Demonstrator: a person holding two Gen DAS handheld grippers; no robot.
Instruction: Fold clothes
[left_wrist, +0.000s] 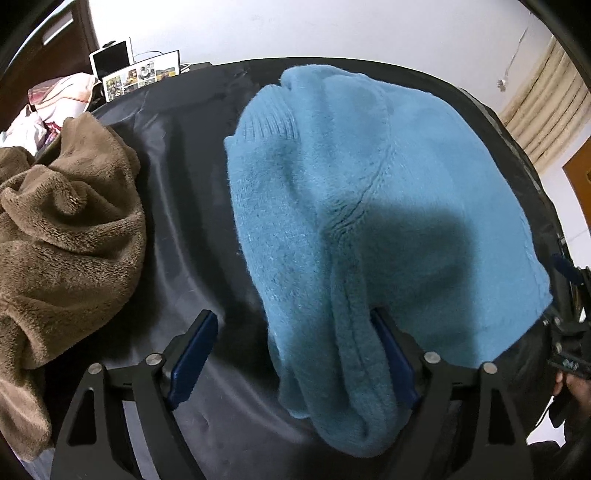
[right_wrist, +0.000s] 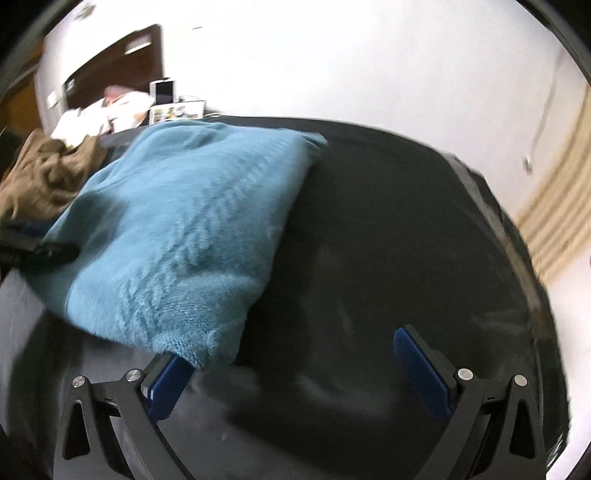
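A folded blue knit sweater (left_wrist: 351, 206) lies on the black table cover (left_wrist: 192, 206). My left gripper (left_wrist: 295, 325) is open, its jaws wide apart, with the sweater's near folded edge lying between them against the right finger (left_wrist: 391, 350). In the right wrist view the sweater (right_wrist: 177, 229) sits at the left. My right gripper (right_wrist: 291, 354) is open beside the sweater's near right corner, which drapes over its left finger (right_wrist: 166, 384). Nothing is gripped. The right wrist view is motion-blurred.
A crumpled brown fleece garment (left_wrist: 62, 236) lies at the table's left side, also seen in the right wrist view (right_wrist: 44, 173). Behind the table are a picture board (left_wrist: 140, 75), bedding (left_wrist: 59, 96) and a white wall. Beige curtains (left_wrist: 546, 110) hang at the right.
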